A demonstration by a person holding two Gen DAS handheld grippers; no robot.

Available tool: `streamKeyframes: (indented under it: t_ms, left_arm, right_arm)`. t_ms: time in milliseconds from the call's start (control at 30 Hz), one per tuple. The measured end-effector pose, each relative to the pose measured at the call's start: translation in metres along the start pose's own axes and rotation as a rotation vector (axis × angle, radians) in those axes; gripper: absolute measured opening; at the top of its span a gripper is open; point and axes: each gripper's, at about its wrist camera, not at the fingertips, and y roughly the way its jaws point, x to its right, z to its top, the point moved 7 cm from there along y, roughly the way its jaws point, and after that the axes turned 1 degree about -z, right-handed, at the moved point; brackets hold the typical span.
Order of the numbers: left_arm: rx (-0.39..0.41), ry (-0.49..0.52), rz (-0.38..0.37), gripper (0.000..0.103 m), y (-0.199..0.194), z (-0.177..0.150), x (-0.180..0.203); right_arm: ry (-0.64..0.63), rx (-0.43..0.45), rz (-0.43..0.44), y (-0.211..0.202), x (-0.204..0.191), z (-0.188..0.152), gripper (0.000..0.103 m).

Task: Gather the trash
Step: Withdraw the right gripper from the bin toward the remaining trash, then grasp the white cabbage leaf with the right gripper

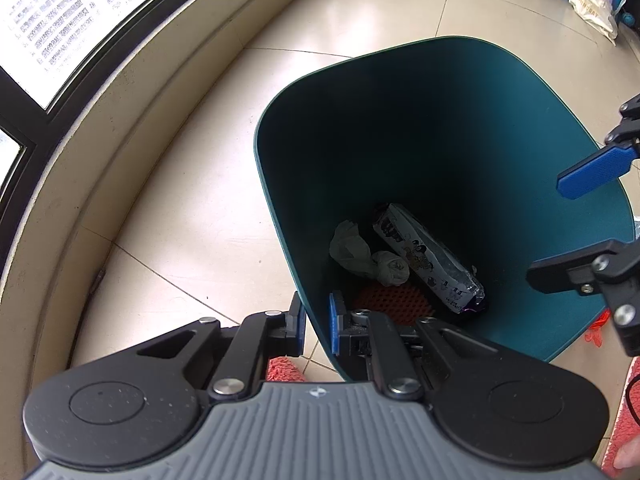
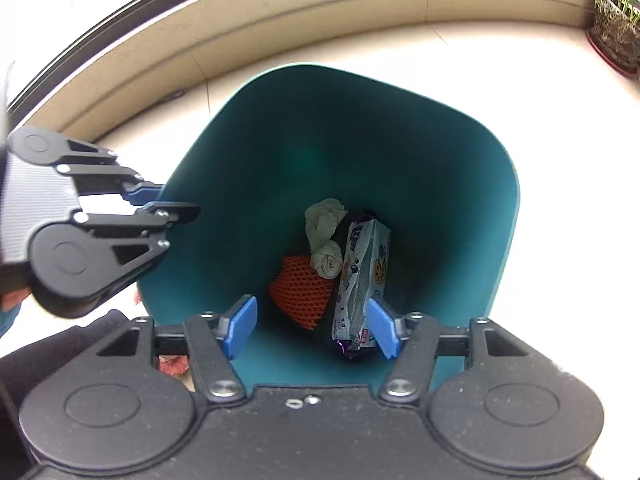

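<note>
A teal trash bin (image 1: 440, 92) (image 2: 460, 168) stands on the floor. In its bottom lie a silver-purple snack wrapper (image 1: 430, 260) (image 2: 362, 276), a crumpled white tissue (image 1: 366, 258) (image 2: 323, 232) and an orange foam net (image 1: 394, 300) (image 2: 300, 290). My left gripper (image 1: 316, 326) (image 2: 154, 200) is shut on the bin's near-left rim, one finger inside and one outside. My right gripper (image 2: 312, 326) (image 1: 560, 232) is open and empty, held above the bin's mouth.
A beige curved ledge (image 1: 132, 92) under a window runs behind the bin. White bags (image 1: 594, 8) lie on the tiled floor at the far right. A potted plant (image 2: 616, 28) stands at the ledge's right end. A red mat (image 1: 624, 412) lies near the bin.
</note>
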Motion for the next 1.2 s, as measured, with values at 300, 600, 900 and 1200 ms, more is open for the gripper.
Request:
streamKeyframes:
  t_ms: [300, 600, 900, 1200]
  left_arm:
    - [-0.005, 0.002, 0.018, 0.011, -0.001, 0.0, 0.003]
    - [-0.014, -0.006, 0.024, 0.011, 0.0, 0.002, 0.004]
    - [-0.02, -0.008, 0.039, 0.011, 0.001, 0.003, 0.005]
    - [-0.017, -0.002, 0.043, 0.011, 0.001, 0.002, 0.008]
  right_arm:
    - [0.04, 0.079, 0.002, -0.052, 0.023, -0.018, 0.072]
    - [0.136, 0.154, -0.037, -0.097, 0.08, -0.071, 0.092]
    - [0.289, 0.067, -0.084, -0.029, 0.134, -0.14, 0.1]
    - [0.522, -0.074, -0.089, 0.093, 0.153, -0.206, 0.092]
